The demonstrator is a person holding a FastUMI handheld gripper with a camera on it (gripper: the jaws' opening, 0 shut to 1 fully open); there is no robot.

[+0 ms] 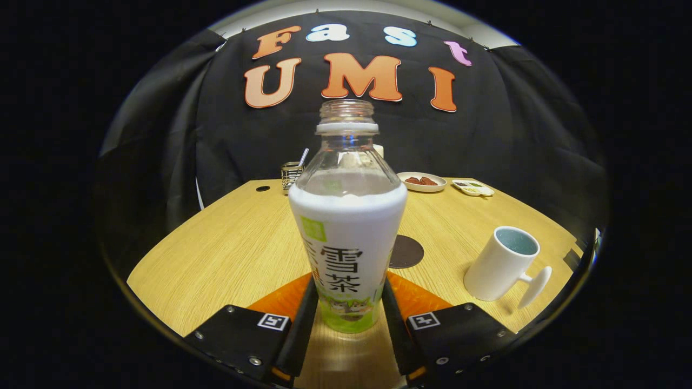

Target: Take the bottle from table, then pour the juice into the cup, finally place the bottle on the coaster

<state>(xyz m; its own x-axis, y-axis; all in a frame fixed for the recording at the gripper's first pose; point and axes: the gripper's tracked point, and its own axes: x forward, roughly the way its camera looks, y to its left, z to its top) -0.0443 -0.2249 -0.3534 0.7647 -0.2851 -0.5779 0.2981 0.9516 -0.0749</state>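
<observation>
Bottle (347,216) uncapped, clear neck, white label, upright on table (227,254), pinched by tool (347,308).

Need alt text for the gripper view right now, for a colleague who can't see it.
An uncapped bottle stands on the table between the gripper fingers, which sit against its sides. Just behind it lies a dark coaster; a white cup stands to the right.

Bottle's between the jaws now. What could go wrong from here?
1. The bottle has no cap, so tilting it early on the way to the cup could spill juice.
2. The gripper holds it low, near the base; it may tip.
3. The coaster is partly hidden behind the bottle, making placement harder.
</observation>
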